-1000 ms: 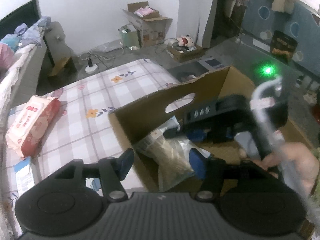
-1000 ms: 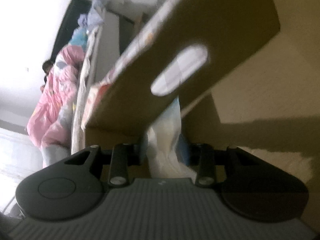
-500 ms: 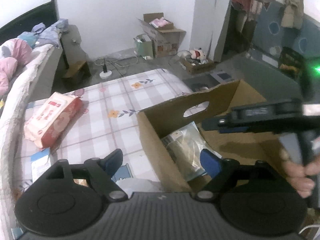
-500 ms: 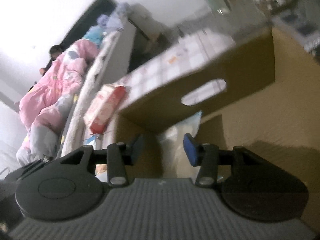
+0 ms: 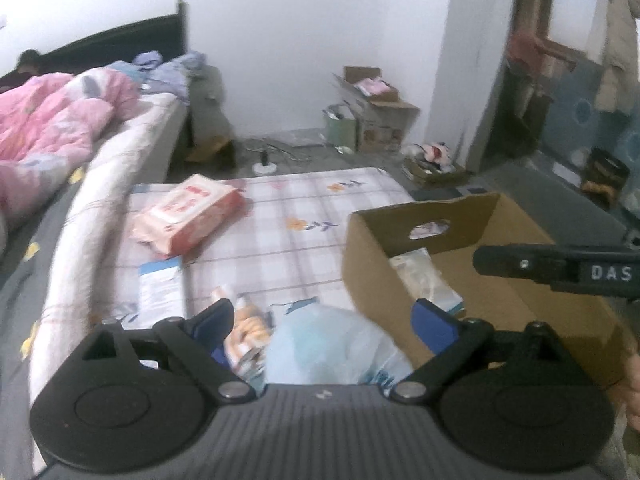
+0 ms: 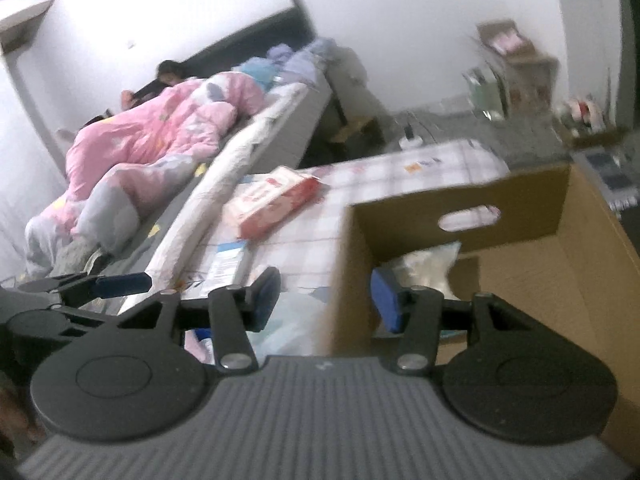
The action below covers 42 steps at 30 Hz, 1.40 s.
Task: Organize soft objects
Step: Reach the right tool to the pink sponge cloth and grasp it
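An open cardboard box [image 5: 496, 216] stands on the checked floral sheet [image 5: 296, 248], with a clear packet [image 5: 422, 276] lying inside it. My left gripper [image 5: 325, 320] hovers left of the box, its jaws opening and gripping nothing. A pale blue plastic bag [image 5: 328, 344] and an orange printed packet [image 5: 248, 328] lie on the sheet below it. My right gripper [image 6: 326, 298] hangs over the box's near corner [image 6: 340, 280], jaws opening and empty, with the clear packet [image 6: 428, 268] beyond its fingers. A red tissue pack [image 5: 188, 212] and a blue-white packet [image 5: 160, 288] lie farther left.
A bed [image 6: 280, 136] with a pink quilt [image 6: 160, 136] and a person lying on it runs along the left. Cardboard boxes [image 5: 380, 112] and clutter sit by the far wall. The right gripper's finger [image 5: 560, 266] crosses above the box in the left wrist view.
Both grippers have let go of the clear packet, which now lies in the box. Both rose and drew back out of the box toward the left, their jaws widening.
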Tool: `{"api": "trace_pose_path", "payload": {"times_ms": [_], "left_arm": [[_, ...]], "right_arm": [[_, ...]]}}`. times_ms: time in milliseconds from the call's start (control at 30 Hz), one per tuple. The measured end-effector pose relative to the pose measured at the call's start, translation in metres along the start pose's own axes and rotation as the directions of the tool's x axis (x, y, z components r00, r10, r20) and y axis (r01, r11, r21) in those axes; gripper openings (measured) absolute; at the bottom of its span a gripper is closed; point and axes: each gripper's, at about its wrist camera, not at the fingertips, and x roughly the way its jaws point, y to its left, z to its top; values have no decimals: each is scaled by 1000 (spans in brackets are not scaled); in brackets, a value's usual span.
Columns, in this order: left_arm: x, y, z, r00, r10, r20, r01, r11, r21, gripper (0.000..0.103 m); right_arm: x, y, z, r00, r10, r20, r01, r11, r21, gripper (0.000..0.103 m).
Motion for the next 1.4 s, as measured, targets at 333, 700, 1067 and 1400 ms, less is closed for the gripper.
{"api": "trace_pose_path", "payload": {"times_ms": [333,700,1067,1400], "left_arm": [[-43,42,-45,996,87,-13,-88,993,-80,97],[-76,95,-111,992,125,-16,-126,975,-182,99],[-84,146,-168,995,88,50,-70,954,-291,99],[-59,131,-154,992,-75,102,99,964,-246,73]], "right_arm": [[-19,73,-21,998,61,-4,-61,992,-113,54],[-12,130,-67,992,103,-76,-113,983,-144,55],[43,159,-97,967,124,-221,-157,978,-136,55],[93,185,-59,938,135,-319,-224,939,-262,55]]}}
